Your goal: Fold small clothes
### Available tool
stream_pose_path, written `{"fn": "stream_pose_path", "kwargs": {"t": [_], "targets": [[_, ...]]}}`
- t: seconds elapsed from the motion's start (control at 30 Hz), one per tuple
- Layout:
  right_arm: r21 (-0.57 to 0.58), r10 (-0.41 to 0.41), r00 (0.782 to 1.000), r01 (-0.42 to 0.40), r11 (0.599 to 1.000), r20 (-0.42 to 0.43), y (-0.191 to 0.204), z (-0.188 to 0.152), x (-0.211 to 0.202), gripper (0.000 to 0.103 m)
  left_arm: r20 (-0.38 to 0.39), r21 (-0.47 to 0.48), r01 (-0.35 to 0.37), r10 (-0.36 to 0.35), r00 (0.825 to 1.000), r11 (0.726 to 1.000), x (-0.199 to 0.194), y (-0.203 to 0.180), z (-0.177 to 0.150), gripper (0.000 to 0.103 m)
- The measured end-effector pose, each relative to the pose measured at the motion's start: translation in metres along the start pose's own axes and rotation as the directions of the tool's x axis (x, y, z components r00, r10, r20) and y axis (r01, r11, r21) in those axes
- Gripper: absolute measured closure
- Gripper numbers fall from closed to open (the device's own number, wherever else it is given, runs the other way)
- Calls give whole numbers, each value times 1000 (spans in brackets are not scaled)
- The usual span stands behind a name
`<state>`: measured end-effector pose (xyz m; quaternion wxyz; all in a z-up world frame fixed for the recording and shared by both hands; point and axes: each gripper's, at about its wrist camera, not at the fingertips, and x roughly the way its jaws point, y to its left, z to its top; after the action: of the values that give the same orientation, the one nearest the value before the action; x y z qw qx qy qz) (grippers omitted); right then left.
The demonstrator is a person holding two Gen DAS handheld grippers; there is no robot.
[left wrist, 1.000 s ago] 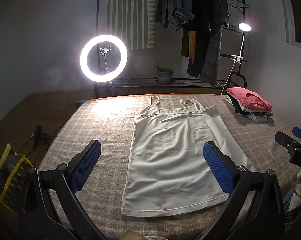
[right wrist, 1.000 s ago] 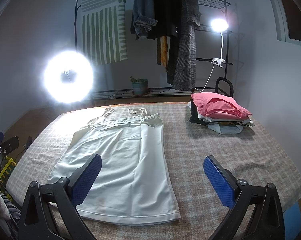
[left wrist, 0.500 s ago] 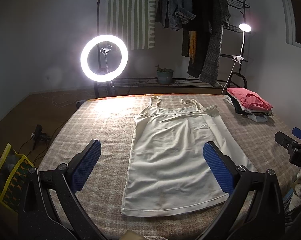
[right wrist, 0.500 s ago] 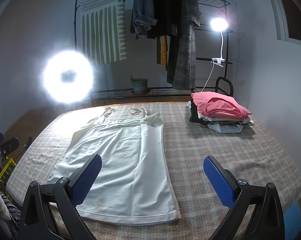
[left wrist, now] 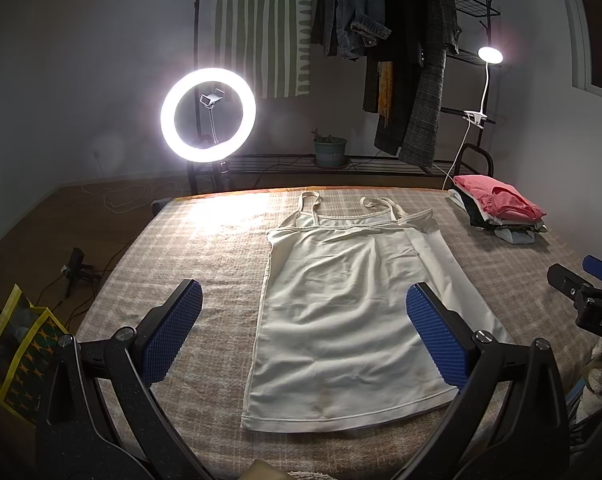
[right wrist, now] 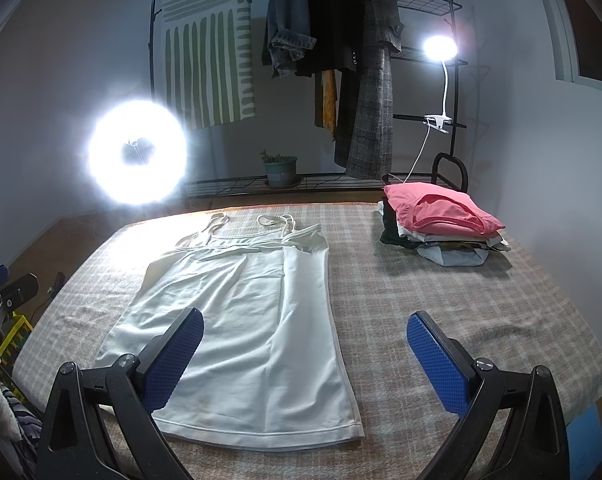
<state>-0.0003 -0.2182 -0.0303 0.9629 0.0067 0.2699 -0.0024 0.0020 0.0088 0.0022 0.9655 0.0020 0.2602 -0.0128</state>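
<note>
i see the white top [left wrist: 341,312] spread flat on the checked bed [left wrist: 205,264], straps toward the ring light [left wrist: 208,115]. my left gripper [left wrist: 303,332] and right gripper [right wrist: 305,354] both hang above the near hem, fingers wide apart, holding nothing. a pile of folded clothes [right wrist: 441,220] sits far right.

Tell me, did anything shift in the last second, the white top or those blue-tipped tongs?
Nothing visibly changed. The white strappy camisole lies flat on the checked bedcover, untouched. Both the left tongs and right tongs hang open above it, holding nothing. The folded pile topped with a pink garment sits as before.
</note>
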Motion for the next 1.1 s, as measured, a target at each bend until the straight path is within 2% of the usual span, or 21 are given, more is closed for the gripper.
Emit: {"fn": "stream_pose_path", "kwargs": {"t": [0.83,1.1], "targets": [[-5,1,1000,-1,1000,-1,8,-2,5,0,-7,-2,1,-1,1000,1000,-1,1,0,0],[-7,1,1000,-1,1000,-4,12,-2,7,0,-22,-8,-11,11,1000,1000,-2,1,-12,0]]}}
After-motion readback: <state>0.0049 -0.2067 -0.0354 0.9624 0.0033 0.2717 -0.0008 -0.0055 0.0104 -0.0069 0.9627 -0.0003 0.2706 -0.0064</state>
